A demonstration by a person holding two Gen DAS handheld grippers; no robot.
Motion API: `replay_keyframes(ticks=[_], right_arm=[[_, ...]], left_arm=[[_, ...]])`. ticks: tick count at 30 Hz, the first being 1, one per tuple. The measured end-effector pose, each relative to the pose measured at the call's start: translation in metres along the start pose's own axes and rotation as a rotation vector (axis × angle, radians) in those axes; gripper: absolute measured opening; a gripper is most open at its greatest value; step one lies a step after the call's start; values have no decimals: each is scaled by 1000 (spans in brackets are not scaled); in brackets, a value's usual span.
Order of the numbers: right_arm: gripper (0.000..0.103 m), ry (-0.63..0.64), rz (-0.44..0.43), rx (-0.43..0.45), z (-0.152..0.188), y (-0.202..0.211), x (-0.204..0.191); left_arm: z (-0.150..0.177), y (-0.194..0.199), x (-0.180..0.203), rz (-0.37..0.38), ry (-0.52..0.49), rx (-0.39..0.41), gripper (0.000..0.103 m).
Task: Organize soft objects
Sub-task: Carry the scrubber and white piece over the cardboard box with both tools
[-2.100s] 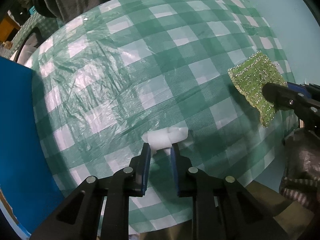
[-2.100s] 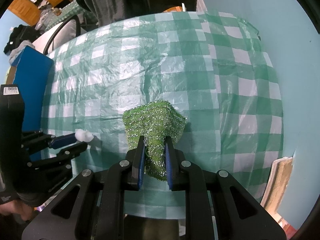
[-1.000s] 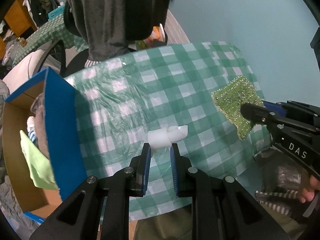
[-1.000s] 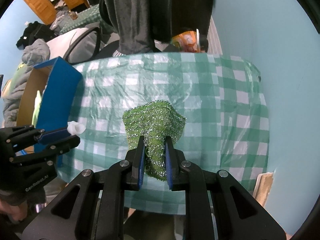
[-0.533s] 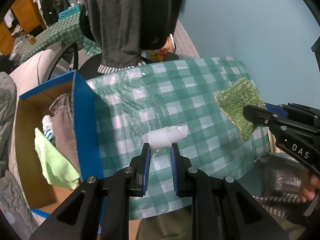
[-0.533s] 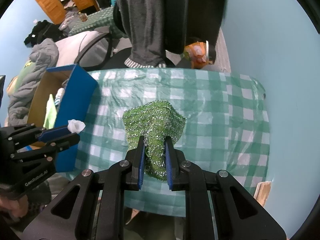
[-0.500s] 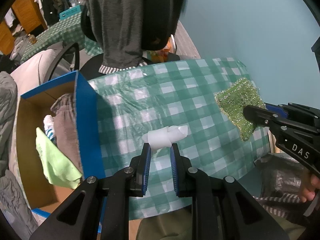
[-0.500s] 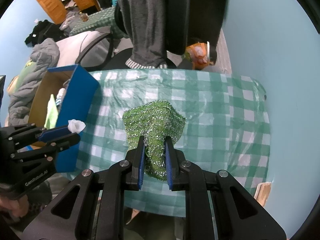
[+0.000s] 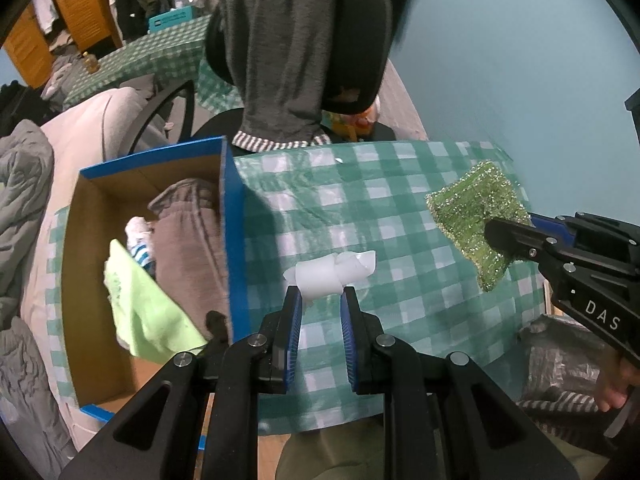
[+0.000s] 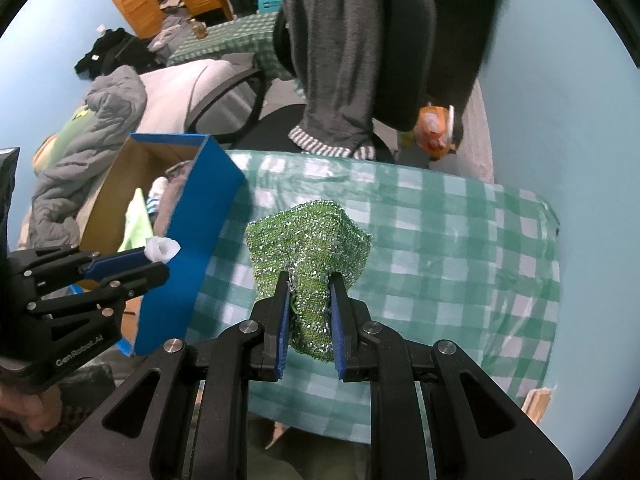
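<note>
Grippers held 2 soft items above the table (image 9: pixel 400 184): left gripper (image 9: pixel 319 304) clamped a white wad (image 9: pixel 328 274), right gripper (image 10: pixel 308 294) clamped a green scourer (image 10: pixel 308 236). Either thin pinch could slip, dropping its item short of the box (image 9: pixel 232 240).

I read two markings, both printed in pale letters on the black bodies of the tools I am holding. In the left wrist view, the right gripper (image 9: pixel 505 240) comes in from the right edge, and its black side plate carries the letters "DAS", slanting down toward the lower right. In the right wrist view, the left gripper (image 10: pixel 160 258) reaches in from the left edge, and the lower part of its black body carries the word "GenRobot.AI", running uphill from left to right. I can make out no other text, number or sign on anything else in either view.
</note>
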State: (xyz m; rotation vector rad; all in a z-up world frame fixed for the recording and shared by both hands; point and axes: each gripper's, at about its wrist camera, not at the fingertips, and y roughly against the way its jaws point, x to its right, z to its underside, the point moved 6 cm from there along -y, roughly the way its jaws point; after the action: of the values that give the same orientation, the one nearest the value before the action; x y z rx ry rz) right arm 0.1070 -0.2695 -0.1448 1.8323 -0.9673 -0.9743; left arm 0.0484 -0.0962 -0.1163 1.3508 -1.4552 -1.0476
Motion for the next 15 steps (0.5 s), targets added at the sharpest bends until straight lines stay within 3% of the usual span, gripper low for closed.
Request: replay_keyframes(ticks=[15], right_arm=[[16, 97, -57, -4, -22, -18, -66]], left_arm=[[10, 11, -58, -37, 84, 9, 19]])
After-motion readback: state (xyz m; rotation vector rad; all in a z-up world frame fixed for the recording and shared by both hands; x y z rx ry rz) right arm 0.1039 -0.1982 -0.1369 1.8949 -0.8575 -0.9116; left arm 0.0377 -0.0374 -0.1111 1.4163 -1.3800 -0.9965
